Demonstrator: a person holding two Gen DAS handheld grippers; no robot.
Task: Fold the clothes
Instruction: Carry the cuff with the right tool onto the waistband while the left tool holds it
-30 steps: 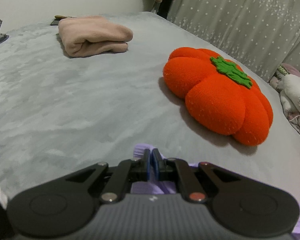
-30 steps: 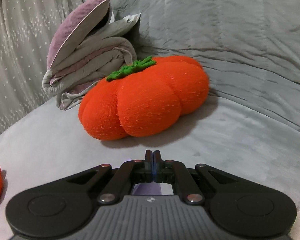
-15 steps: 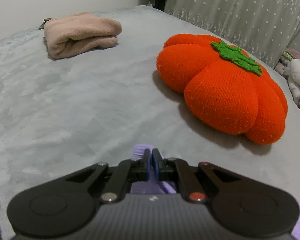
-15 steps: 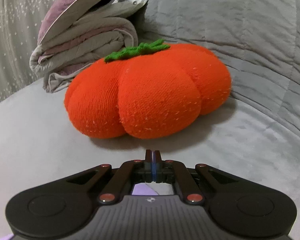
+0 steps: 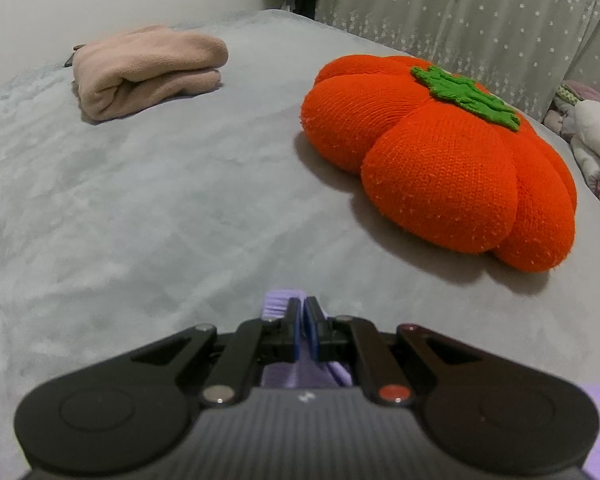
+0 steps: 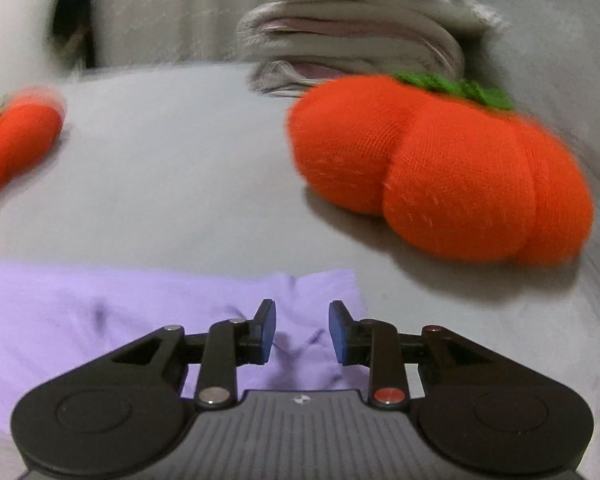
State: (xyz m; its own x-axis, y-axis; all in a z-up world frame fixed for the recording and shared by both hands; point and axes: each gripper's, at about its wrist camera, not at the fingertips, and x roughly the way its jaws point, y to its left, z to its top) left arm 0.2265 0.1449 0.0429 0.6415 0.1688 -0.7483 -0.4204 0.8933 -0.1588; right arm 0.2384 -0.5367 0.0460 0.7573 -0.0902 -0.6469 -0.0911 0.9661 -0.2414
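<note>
Purple garment: left hand-held gripper clamped on it, right wide open w/ nothing held.

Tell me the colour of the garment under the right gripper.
The garment is light purple, clearest in the right wrist view.

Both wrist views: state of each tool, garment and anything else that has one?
left tool: shut on the purple garment.
right tool: open, jaws apart above the purple garment.
purple garment: lying on the bed, pinched at one edge by the left tool.
pink garment: folded, resting on the bed.
pumpkin cushion: lying on the bed, apart from both tools.
bedding pile: stacked, blurred.
</note>
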